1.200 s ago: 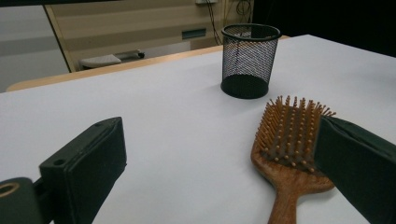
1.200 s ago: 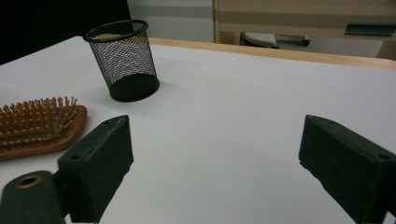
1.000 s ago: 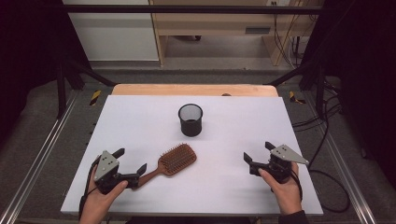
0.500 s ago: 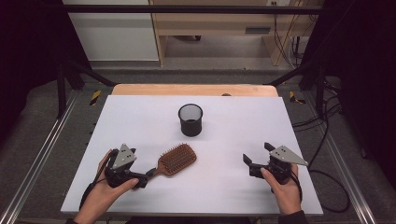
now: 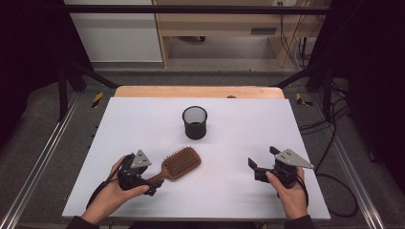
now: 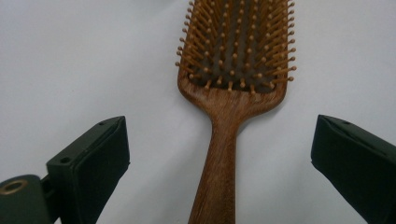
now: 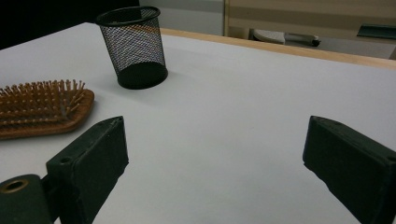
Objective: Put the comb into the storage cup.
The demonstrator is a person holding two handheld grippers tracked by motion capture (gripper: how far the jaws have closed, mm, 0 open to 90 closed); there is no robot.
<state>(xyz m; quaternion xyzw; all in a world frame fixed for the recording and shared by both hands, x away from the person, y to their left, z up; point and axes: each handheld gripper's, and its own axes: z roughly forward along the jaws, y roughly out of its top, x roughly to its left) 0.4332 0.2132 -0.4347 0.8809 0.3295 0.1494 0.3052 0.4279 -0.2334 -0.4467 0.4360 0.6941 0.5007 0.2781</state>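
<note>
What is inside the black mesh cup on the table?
Nothing shows inside the mesh cup: the high view looks in on a dark interior, and through the mesh no object appears. The very bottom is too dark to confirm.

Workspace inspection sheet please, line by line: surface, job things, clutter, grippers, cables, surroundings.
Surface: white table, wooden strip along its far edge.
Job's things: wooden hairbrush lying bristles up, handle toward the left gripper; black mesh cup upright beyond it.
Clutter: nothing seen.
Grippers: left gripper open, jaws either side of the brush handle, not touching; right gripper open, holding nothing.
Cables: black cable trailing off the table's right edge.
Surroundings: metal frame rails, grey floor, wooden furniture behind.
</note>
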